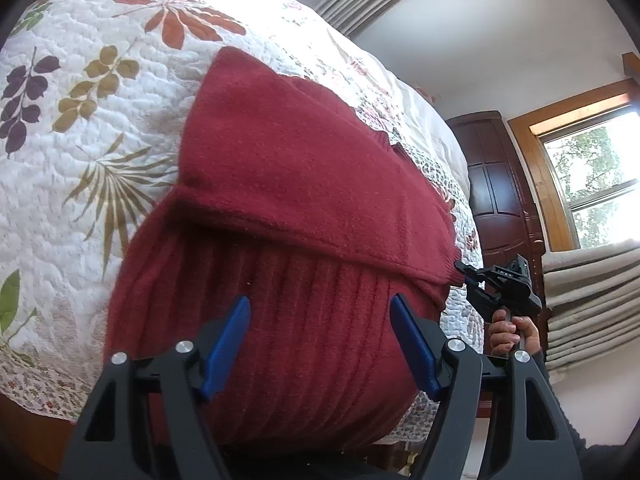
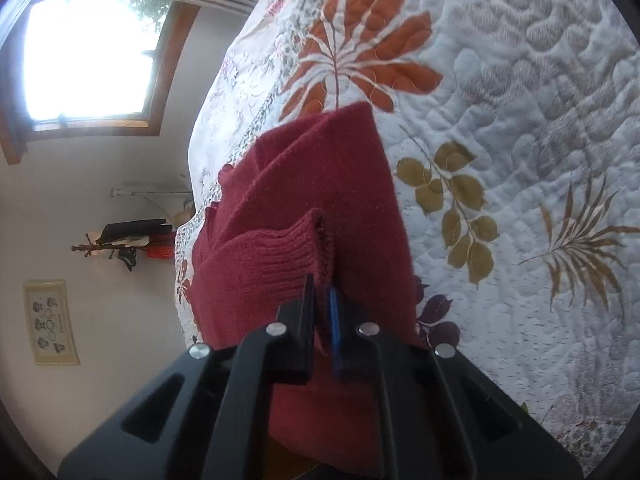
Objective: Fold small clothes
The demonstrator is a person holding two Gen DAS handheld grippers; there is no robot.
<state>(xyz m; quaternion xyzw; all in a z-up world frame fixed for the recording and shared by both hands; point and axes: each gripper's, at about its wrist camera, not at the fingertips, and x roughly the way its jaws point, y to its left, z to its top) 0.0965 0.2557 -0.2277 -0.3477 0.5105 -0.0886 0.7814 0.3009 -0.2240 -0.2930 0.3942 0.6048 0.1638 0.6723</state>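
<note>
A dark red knitted sweater [image 1: 304,184] lies partly folded on a quilted bed cover, its ribbed hem toward me. My left gripper [image 1: 320,308] hovers open over the ribbed hem, its blue pads wide apart with nothing between them. In the same view the right gripper [image 1: 466,272], held by a hand, pinches the sweater's right edge. In the right wrist view the right gripper [image 2: 321,294] is shut on a ribbed cuff [image 2: 280,252] of the sweater [image 2: 344,184], lifted a little off the layers below.
The white quilt [image 1: 80,152] with leaf prints [image 2: 520,120] covers the bed. A dark wooden cabinet [image 1: 500,184] and a window [image 1: 592,176] stand beyond the bed's right edge. A coat rack [image 2: 124,244] and a framed picture [image 2: 52,320] are by the wall.
</note>
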